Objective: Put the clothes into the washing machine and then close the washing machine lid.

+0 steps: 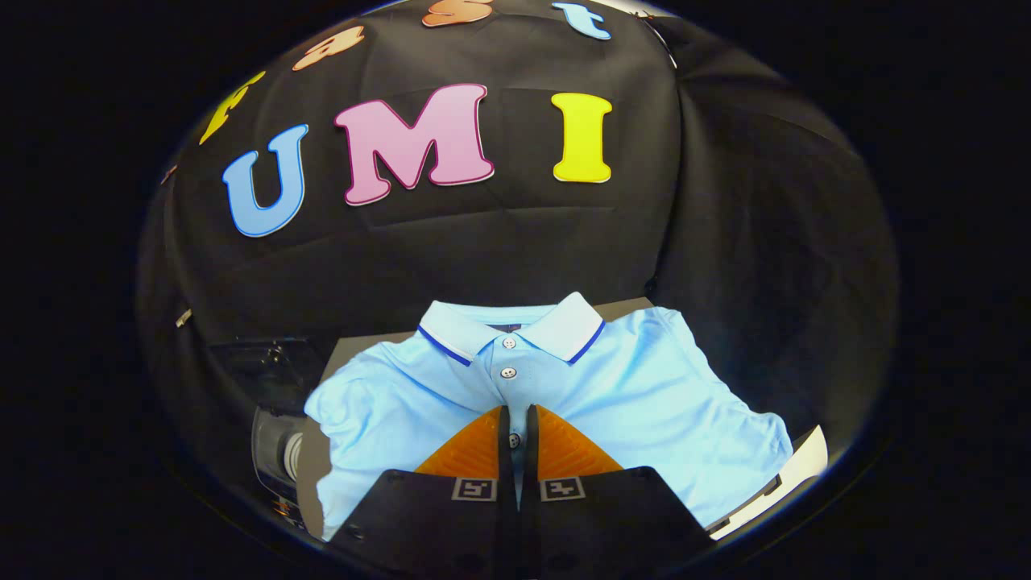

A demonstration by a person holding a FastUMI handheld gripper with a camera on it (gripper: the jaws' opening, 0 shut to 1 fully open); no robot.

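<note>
Shirt [644,387] hem behind gripper [516,419]

Bright, even overhead light on the shirt [636,387]; dim surroundings, strong fisheye bending at edges.

Shirt: light blue polo shirt [636,387] lies spread flat, collar toward the booth wall.
Gripper: gripper [516,423] over the button placket, fingers nearly closed, a narrow gap between.
</note>
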